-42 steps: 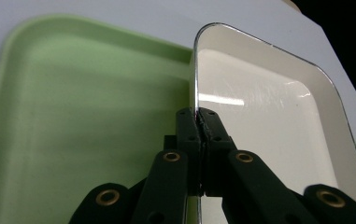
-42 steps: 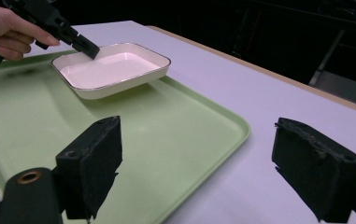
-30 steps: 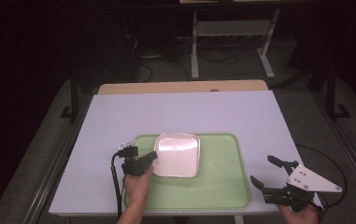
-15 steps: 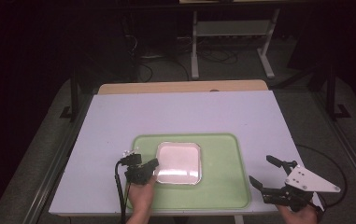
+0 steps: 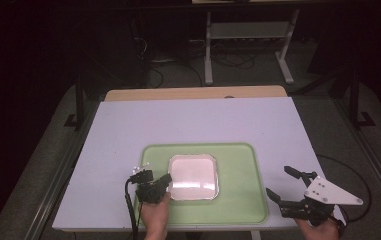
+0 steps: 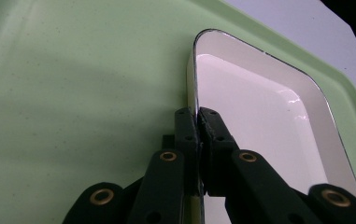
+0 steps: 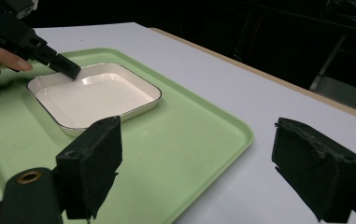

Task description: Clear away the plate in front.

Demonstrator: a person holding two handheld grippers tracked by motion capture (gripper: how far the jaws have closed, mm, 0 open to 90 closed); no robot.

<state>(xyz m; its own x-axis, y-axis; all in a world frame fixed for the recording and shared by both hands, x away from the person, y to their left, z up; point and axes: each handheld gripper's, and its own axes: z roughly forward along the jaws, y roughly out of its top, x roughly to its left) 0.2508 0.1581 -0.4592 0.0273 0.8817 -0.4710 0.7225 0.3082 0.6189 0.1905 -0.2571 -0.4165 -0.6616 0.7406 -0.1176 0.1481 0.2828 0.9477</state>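
A white square dish (image 5: 193, 176) with a thin dark rim lies on the green tray (image 5: 238, 205) at the table's near side. My left gripper (image 5: 167, 180) is shut on the dish's left rim. The left gripper view shows the two pads (image 6: 197, 114) pinched on the rim of the dish (image 6: 259, 126), over the tray (image 6: 73, 93). My right gripper (image 5: 279, 181) stands open just off the tray's near right corner, nothing between its jaws. From the right gripper (image 7: 196, 128) I see the dish (image 7: 96, 95) and the left gripper (image 7: 68, 70) on it.
The white tabletop (image 5: 193, 120) stretches beyond the tray to a wooden strip (image 5: 193, 93) at its far edge. A metal rack (image 5: 248, 40) and cables stand on the dark floor behind. A cable (image 5: 128, 210) trails from the left gripper over the near edge.
The left gripper has drawn the dish toward the near edge of the tray and slightly right, still gripping its rim. The right gripper has stayed put.
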